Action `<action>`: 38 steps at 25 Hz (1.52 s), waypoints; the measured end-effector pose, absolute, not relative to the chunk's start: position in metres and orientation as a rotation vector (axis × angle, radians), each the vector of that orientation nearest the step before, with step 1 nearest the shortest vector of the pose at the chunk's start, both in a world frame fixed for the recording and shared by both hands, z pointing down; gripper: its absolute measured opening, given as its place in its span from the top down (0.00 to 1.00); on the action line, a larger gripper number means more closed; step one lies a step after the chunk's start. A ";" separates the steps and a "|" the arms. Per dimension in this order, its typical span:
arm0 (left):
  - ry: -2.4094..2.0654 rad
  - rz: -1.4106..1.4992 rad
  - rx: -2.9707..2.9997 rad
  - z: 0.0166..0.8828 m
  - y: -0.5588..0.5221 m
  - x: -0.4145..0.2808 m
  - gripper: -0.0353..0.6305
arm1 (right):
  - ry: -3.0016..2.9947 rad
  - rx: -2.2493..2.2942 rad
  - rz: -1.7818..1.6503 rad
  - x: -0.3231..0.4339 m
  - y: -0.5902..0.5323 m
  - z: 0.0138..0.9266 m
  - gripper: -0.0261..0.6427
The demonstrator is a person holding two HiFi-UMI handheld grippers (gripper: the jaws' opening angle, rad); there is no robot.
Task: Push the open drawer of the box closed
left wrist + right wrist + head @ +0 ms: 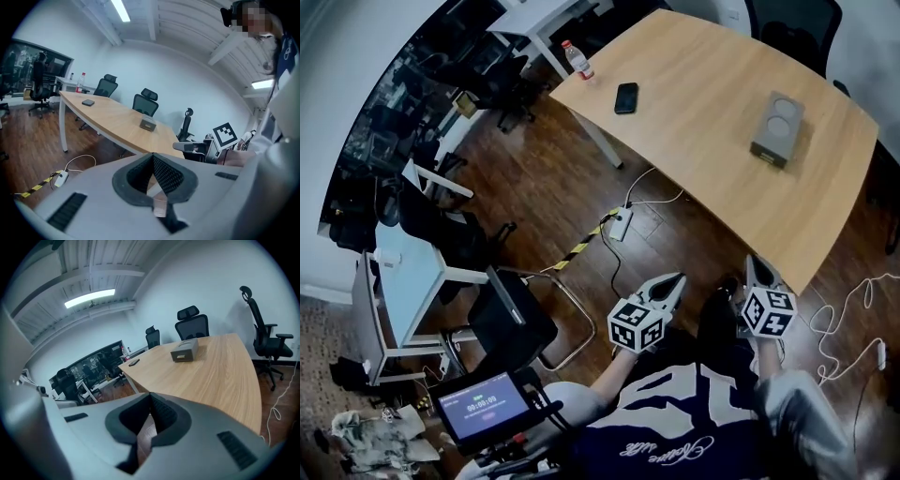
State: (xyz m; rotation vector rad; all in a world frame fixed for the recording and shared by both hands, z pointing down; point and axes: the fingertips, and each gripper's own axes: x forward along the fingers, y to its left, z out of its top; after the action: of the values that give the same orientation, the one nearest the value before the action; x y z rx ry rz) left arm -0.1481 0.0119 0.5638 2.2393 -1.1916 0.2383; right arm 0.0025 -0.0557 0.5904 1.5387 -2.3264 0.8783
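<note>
A small grey box (777, 128) with two round marks on top rests on the wooden table (694, 159), toward its far right; it also shows as the grey box (148, 124) and the grey box (184, 351) in the gripper views. Whether its drawer stands open I cannot tell at this distance. My left gripper (677, 279) is held low near my body, well short of the table's edge, jaws shut with nothing in them. My right gripper (757, 266) hangs beside it, near the table's front edge, also shut and empty. Both are far from the box.
A black phone (626, 97) and a water bottle (577, 58) lie at the table's far left end. A power strip (621, 224) with cables lies on the wooden floor under the table edge. Office chairs (145, 102) stand behind the table. A screen (482, 406) sits at lower left.
</note>
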 end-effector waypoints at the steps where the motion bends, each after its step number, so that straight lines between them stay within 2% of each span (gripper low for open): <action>1: -1.194 0.240 2.238 0.564 0.029 -0.152 0.94 | -2.321 1.545 0.892 0.001 -0.038 0.591 0.96; 7: -1.181 0.231 2.230 0.564 0.100 -0.162 0.94 | -2.323 1.462 0.947 -0.021 0.062 0.589 0.96; 12: -1.138 0.153 2.283 0.550 0.118 -0.132 0.94 | -2.387 1.386 0.858 -0.025 0.097 0.569 0.96; 16: -1.091 0.176 2.342 0.543 0.133 -0.097 0.94 | -2.412 1.417 0.854 0.000 0.109 0.558 0.96; 22: -1.122 0.063 2.317 0.522 0.129 -0.067 0.94 | -2.438 1.365 0.875 0.032 0.125 0.543 0.96; 29: -1.083 0.088 2.306 0.533 0.165 0.005 0.94 | -2.468 1.337 0.832 0.085 0.161 0.538 0.96; 38: -1.116 0.087 2.310 0.539 0.212 0.062 0.94 | -2.527 1.249 0.800 0.126 0.203 0.541 0.96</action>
State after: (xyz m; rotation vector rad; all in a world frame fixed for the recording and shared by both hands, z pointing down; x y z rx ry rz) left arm 0.0615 0.2121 0.5385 2.3101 -1.1156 0.0874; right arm 0.1257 0.2033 0.5412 1.2488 -2.5268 0.7998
